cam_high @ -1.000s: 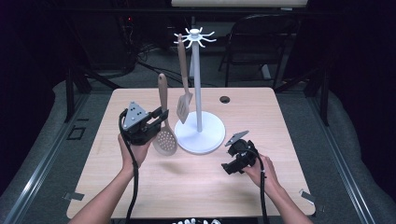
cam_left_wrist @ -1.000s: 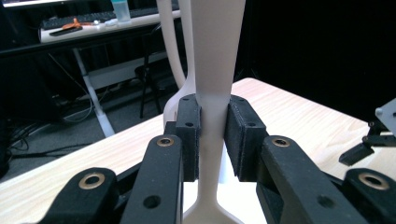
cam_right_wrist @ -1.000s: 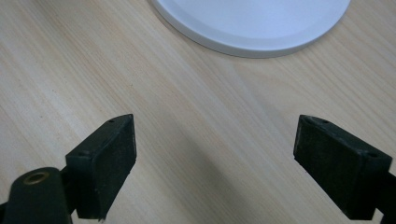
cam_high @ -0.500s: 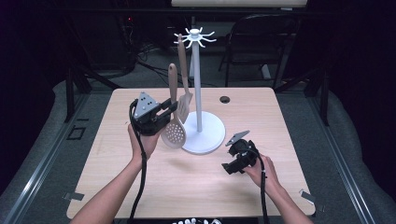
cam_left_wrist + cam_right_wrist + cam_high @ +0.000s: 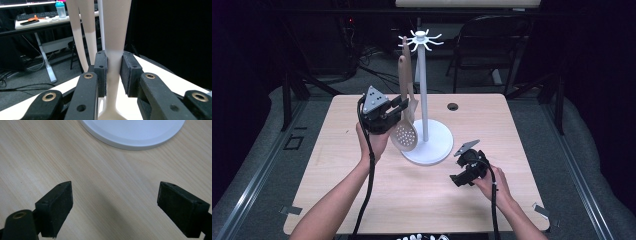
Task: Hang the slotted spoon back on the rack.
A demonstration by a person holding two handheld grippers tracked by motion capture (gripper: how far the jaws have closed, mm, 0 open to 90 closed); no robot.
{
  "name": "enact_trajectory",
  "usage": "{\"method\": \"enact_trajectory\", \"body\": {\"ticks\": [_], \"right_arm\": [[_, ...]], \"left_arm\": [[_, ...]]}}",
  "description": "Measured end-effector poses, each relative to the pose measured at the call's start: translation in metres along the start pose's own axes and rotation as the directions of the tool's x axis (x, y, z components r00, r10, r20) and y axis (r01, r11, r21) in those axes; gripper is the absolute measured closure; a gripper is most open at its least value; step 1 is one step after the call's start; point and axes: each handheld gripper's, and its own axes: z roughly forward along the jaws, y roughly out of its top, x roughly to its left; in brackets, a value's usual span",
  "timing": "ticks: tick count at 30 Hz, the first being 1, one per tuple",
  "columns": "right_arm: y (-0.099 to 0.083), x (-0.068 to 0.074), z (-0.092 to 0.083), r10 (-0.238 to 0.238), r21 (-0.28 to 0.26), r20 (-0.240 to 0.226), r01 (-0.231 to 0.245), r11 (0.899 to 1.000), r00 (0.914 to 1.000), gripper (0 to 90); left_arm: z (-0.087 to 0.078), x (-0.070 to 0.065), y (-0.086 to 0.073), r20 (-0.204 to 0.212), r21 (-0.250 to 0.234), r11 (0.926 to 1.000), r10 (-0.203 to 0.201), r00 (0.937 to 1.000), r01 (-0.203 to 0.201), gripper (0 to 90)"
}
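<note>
Slotted spoon (image 5: 405,134) held upright above table (image 5: 332,150), just beside white rack (image 5: 423,100); top of handle cut off in left gripper view. Left gripper (image 5: 398,106) clamps its handle. Second utensil (image 5: 413,102) mostly hidden behind it. Right gripper (image 5: 115,205) jaws wide, nothing between, low over table.

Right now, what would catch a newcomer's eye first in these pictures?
The left gripper holds a slotted spoon upright by its handle, lifted beside the white utensil stand at the middle of the table; the left gripper view shows its pads clamped on the handle. A second utensil hangs from the stand's hooks behind it. The right gripper rests low at the table's right, jaws wide open over bare wood.
</note>
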Motion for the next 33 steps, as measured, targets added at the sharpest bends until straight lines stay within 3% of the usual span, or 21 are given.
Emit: {"method": "enact_trajectory", "body": {"ticks": [15,33], "right_arm": [[0.000,0.000,0.000,-0.004,0.005,0.002,0.004,1.000,1.0000,12.6],[0.000,0.001,0.001,-0.005,-0.002,-0.001,0.005,1.000,1.0000,12.6]], "left_arm": [[0.018,-0.003,0.017,-0.014,0.019,0.9997,0.013,0.9998,-0.012,76.1],[0.030,-0.002,0.019,-0.053,0.056,0.9983,0.019,0.9984,-0.016,76.1]]}}
